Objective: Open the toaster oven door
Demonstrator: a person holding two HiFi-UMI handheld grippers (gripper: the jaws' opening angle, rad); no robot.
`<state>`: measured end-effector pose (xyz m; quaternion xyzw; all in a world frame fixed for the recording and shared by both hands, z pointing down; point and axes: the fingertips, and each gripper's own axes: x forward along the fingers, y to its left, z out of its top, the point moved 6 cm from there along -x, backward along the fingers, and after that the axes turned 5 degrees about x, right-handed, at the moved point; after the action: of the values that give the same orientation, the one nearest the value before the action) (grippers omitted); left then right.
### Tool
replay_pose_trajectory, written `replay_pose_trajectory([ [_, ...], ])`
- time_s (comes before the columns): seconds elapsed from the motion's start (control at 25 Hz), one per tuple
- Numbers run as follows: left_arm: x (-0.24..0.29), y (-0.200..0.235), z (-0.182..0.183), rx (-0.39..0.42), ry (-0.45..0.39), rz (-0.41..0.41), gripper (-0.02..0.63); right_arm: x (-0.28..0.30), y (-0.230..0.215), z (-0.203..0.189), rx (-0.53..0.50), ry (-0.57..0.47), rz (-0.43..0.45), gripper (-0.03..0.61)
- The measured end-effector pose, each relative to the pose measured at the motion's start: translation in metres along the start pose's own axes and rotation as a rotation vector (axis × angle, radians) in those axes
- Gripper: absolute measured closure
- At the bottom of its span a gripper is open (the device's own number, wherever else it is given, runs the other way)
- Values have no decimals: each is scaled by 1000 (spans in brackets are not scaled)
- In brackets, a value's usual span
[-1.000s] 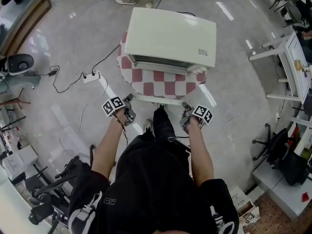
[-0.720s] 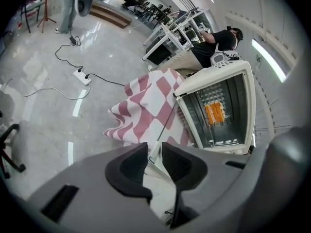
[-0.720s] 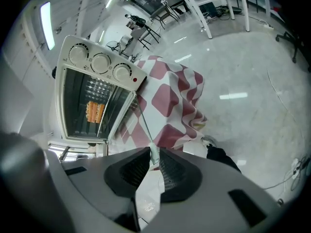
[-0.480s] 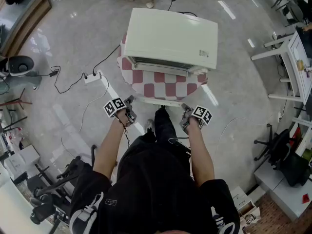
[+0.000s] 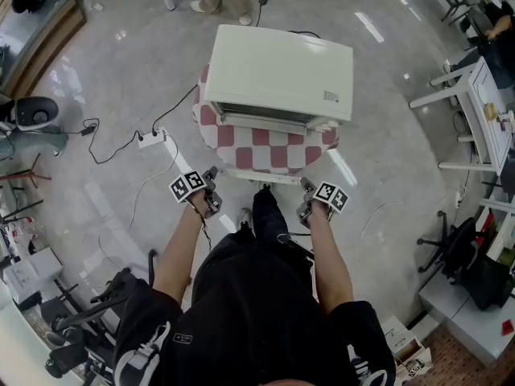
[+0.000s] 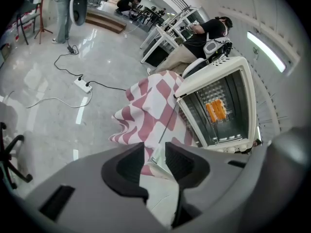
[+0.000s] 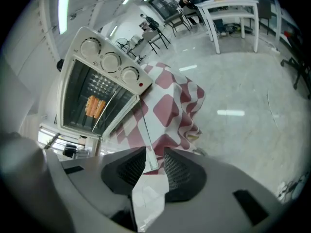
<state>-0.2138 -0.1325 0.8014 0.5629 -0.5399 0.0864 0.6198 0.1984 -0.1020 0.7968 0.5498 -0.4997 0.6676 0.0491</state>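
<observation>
The toaster oven (image 5: pixel 278 67) sits on a checked cloth (image 5: pixel 269 153) just ahead of both grippers, and its door (image 5: pixel 269 147) is already swung down towards the person, lying roughly flat; from the left gripper view you can look past the jaws straight into the open cavity, where something orange (image 6: pixel 216 109) rests on the rack; the right gripper view shows the same opening, with the knobs (image 7: pixel 111 61) beside it. The left gripper (image 5: pixel 212 175) and right gripper (image 5: pixel 306 187) sit at the two ends of the door's handle (image 5: pixel 261 173); both pairs of jaws have just been opening and now stand apart, the handle's edge lying between the pads without being pinched. To my eye the job is as good as done; what remains is drawing both grippers back off the handle.
</observation>
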Motion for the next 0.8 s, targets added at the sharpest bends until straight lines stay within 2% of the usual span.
replay_pose_trajectory([
  [0.2,-28,-12,11,65,-91,-4,479,-30,34,13,-245,-99,-6,448],
  [0.32,-48,-34,20,142,-158,-47,534,-49,69,15,-399,-167,26,479],
  [0.4,-61,-57,28,224,-197,-91,560,-61,94,16,-477,-216,48,499],
  [0.6,-100,-121,39,489,-307,-172,598,-97,151,11,-617,-341,106,532],
  [0.8,-148,-187,39,737,-508,-275,604,-134,196,0,-769,-470,157,540],
])
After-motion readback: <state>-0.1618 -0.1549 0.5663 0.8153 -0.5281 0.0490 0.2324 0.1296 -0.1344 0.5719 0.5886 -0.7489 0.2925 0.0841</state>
